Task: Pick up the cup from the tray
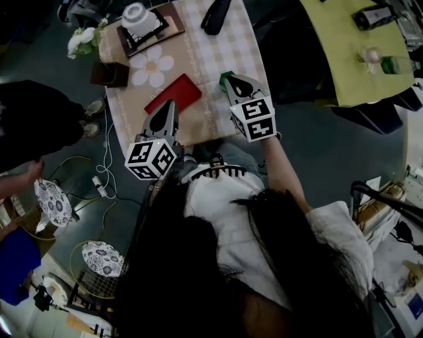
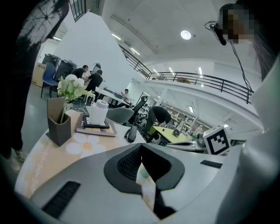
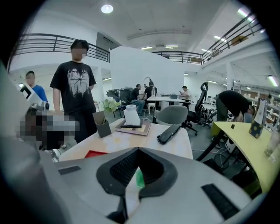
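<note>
A white cup (image 1: 135, 16) stands on a dark tray (image 1: 173, 23) at the far left corner of the checked table; it also shows as the cup (image 2: 98, 113) in the left gripper view and the cup (image 3: 130, 114) in the right gripper view. Both grippers hover over the table's near edge, well short of the tray. My left gripper (image 1: 168, 104) has its jaws meeting at the tip (image 2: 140, 148), nothing between them. My right gripper (image 1: 231, 79) is likewise closed to a point (image 3: 138, 151); a green patch shows through the gap below the tips.
A red card (image 1: 173, 94) lies between the grippers and the tray, beside a flower-shaped mat (image 1: 152, 66), a dark box (image 1: 110, 72) and white flowers (image 1: 82, 39). A black case (image 1: 215, 14) lies far right. A person (image 3: 72, 96) stands left of the table; a yellow-green desk (image 1: 350, 53) is to the right.
</note>
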Tool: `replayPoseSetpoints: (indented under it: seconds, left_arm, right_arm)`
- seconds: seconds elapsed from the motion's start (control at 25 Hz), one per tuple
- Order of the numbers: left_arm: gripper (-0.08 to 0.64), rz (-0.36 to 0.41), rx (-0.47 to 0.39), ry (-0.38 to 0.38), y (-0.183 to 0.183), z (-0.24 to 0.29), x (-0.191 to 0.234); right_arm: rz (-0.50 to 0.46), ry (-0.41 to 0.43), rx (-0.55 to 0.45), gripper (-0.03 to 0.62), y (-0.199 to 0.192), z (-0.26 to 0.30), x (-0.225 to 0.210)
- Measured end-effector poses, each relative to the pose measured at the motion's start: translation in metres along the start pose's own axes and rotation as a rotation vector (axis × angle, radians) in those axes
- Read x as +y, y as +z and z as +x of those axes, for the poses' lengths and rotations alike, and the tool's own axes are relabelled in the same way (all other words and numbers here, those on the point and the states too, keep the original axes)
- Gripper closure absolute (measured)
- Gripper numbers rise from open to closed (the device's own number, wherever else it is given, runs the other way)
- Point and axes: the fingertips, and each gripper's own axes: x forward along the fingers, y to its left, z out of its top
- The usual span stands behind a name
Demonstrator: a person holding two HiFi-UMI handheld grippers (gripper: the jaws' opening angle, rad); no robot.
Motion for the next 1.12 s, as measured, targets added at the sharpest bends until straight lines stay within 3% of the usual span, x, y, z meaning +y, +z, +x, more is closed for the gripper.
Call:
replayPoseSetpoints:
  seconds: [0.56,1.12]
  left_arm:
    - [0.551,-0.001,-0.008,-0.004,-0.007,-0.014,-0.003]
    - [0.551,-0.009,-0.010,0.011,-0.013,-0.023,0.000]
  right_arm:
    - [-0.046,-0.035,0.016,0.582,-0.003,-0.010,0.021]
    - [0.001,-0.073,0.019,0.583,-0.009,-0.018,0.024]
